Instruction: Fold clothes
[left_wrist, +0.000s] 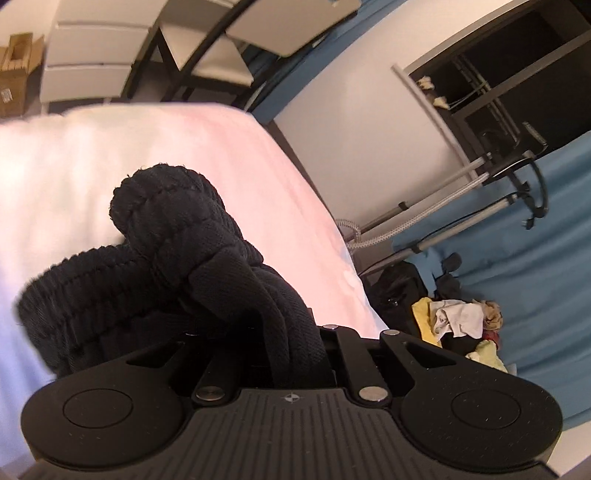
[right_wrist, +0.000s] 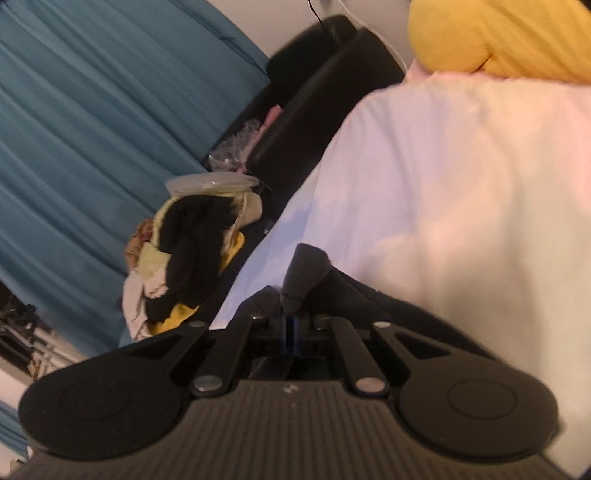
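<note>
Both grippers pinch one dark garment over the pale bed.

Left wrist view: the left gripper (left_wrist: 295, 332) has its jaws closed tight on a bunched fold of the dark garment (left_wrist: 177, 236), a knit mesh piece with a ribbed elastic band, probably shorts. It slumps over the white bed cover (left_wrist: 240, 155), so it looks soft, light and floppy, not slippery; the thick band is likely the firmest place to hold. One garment here, and one pile of mixed clothes (left_wrist: 461, 325) on the floor by the blue curtain (left_wrist: 535, 266).

Right wrist view: the right gripper (right_wrist: 291, 314) is closed on a thin corner of the same dark cloth (right_wrist: 306, 273), a small tuft poking out above the jaws. One heap of clothes (right_wrist: 188, 254) lies beside the bed, and one yellow cushion (right_wrist: 498, 37) sits at the top.
</note>
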